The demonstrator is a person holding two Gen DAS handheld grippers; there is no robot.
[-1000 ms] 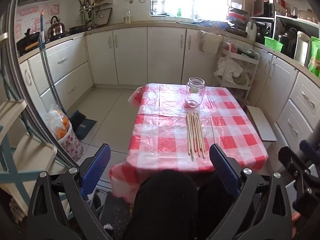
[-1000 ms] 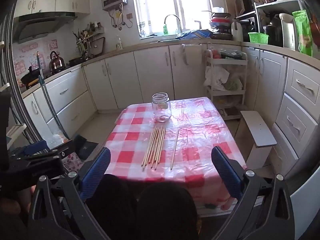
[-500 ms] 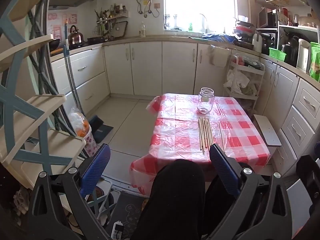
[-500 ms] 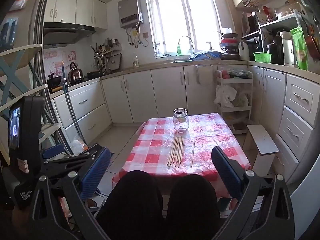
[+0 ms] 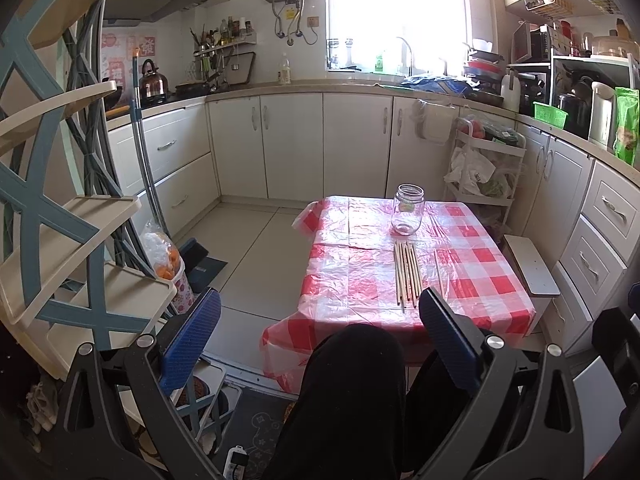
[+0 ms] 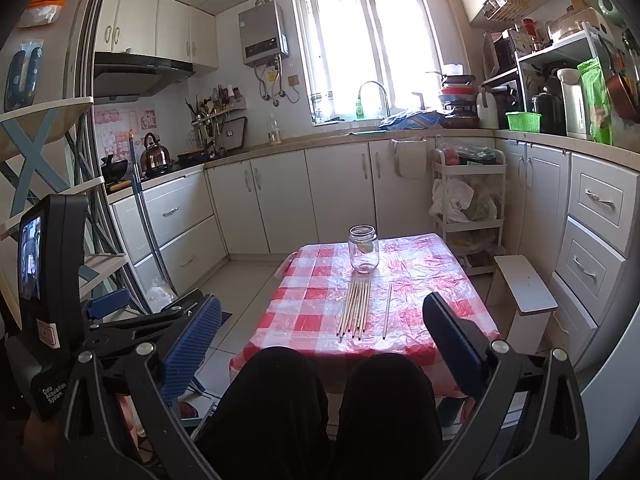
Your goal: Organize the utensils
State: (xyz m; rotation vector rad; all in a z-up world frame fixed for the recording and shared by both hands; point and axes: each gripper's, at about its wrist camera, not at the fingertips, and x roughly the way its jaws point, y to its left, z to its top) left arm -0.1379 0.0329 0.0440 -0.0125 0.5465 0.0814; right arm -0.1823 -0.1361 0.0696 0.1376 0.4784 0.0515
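Observation:
A row of several wooden chopsticks (image 5: 407,274) lies on the red-checked tablecloth (image 5: 352,272), with a single stick (image 5: 439,274) to its right. An empty clear glass jar (image 5: 408,215) stands upright just beyond them. The chopsticks (image 6: 355,313), the lone stick (image 6: 387,310) and the jar (image 6: 363,248) also show in the right wrist view. My left gripper (image 5: 320,340) is open and empty, held back from the table above my knees. My right gripper (image 6: 324,344) is open and empty, also well short of the table. The left gripper's body (image 6: 120,320) shows at the left of the right wrist view.
My black-trousered knees (image 6: 332,408) sit between the grippers and the low table. A small white stool (image 6: 524,286) stands right of the table. A tiered shelf rack (image 5: 60,216) and a mop handle (image 5: 146,168) are at the left. White cabinets (image 5: 320,144) ring the room.
Both grippers have pulled back and risen away from the table, so the table, jar and chopsticks look smaller and farther. Nothing on the table has moved.

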